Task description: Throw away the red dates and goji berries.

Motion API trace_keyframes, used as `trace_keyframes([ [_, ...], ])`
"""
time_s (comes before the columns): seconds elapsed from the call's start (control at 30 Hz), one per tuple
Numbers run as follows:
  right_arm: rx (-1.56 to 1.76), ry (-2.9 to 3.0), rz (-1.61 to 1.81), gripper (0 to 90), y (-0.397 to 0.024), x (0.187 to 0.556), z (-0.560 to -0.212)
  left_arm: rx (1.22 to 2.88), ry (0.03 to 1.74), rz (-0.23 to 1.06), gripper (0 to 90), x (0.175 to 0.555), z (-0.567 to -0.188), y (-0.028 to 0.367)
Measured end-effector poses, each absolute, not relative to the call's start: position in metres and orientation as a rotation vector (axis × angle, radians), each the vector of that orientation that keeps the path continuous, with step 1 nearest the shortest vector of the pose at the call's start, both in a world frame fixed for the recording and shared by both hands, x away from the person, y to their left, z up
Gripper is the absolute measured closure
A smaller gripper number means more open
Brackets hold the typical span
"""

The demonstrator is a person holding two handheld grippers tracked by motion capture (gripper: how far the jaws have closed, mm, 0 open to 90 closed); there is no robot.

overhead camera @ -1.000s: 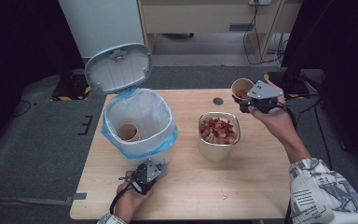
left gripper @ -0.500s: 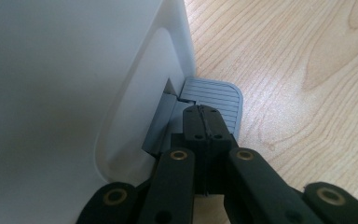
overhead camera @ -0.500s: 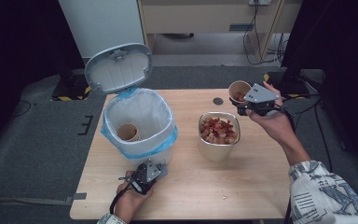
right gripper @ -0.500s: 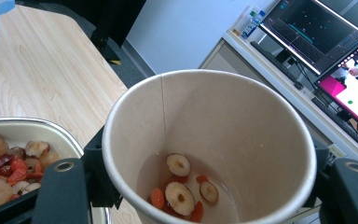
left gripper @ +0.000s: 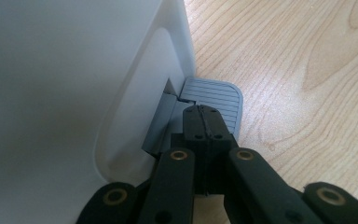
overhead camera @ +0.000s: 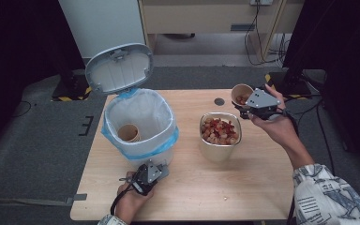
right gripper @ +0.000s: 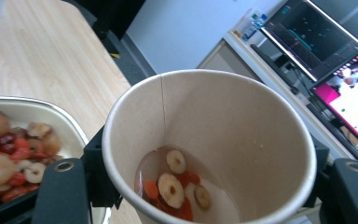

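Paper cup (overhead camera: 240, 94), clamped in right hand-held gripper (overhead camera: 251, 108), shifted left toward bowl (overhead camera: 220, 132).

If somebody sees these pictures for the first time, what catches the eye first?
Probably the white pedal bin at the table's left, lid up, with a paper cup inside; the left gripper presses its grey pedal. At right, the right gripper holds a paper cup of fruit slices beside a metal bowl of fruit.
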State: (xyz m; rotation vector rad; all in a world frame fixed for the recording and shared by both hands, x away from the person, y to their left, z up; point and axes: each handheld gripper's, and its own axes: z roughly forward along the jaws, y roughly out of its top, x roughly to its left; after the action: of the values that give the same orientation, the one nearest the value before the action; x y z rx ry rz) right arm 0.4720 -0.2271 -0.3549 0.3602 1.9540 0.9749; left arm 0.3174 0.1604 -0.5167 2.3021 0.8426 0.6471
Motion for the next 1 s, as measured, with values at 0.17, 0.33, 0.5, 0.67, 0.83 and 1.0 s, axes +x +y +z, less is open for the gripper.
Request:
trace_keyframes([
  [0.17, 0.285, 1.976, 0.961, 30.5, -0.216, 0.466, -0.358, 2.297, 0.845, 0.645, 89.8, 0.317, -0.517, 0.16],
  [0.33, 0.259, 1.982, 0.934, 30.2, -0.214, 0.464, -0.361, 2.297, 0.844, 0.645, 89.8, 0.317, -0.517, 0.16],
  [0.5, 0.251, 1.975, 0.893, 30.2, -0.214, 0.463, -0.361, 2.302, 0.843, 0.647, 89.8, 0.317, -0.517, 0.161],
  [0.67, 0.224, 1.97, 0.833, 30.1, -0.215, 0.461, -0.36, 2.301, 0.843, 0.647, 89.8, 0.317, -0.517, 0.16],
  [0.83, 0.179, 1.966, 0.76, 30.1, -0.212, 0.456, -0.358, 2.301, 0.843, 0.648, 89.8, 0.317, -0.517, 0.16],
  [1.0, 0.158, 1.971, 0.747, 30.1, -0.21, 0.454, -0.359, 2.301, 0.843, 0.647, 89.8, 0.317, -0.517, 0.16],
])
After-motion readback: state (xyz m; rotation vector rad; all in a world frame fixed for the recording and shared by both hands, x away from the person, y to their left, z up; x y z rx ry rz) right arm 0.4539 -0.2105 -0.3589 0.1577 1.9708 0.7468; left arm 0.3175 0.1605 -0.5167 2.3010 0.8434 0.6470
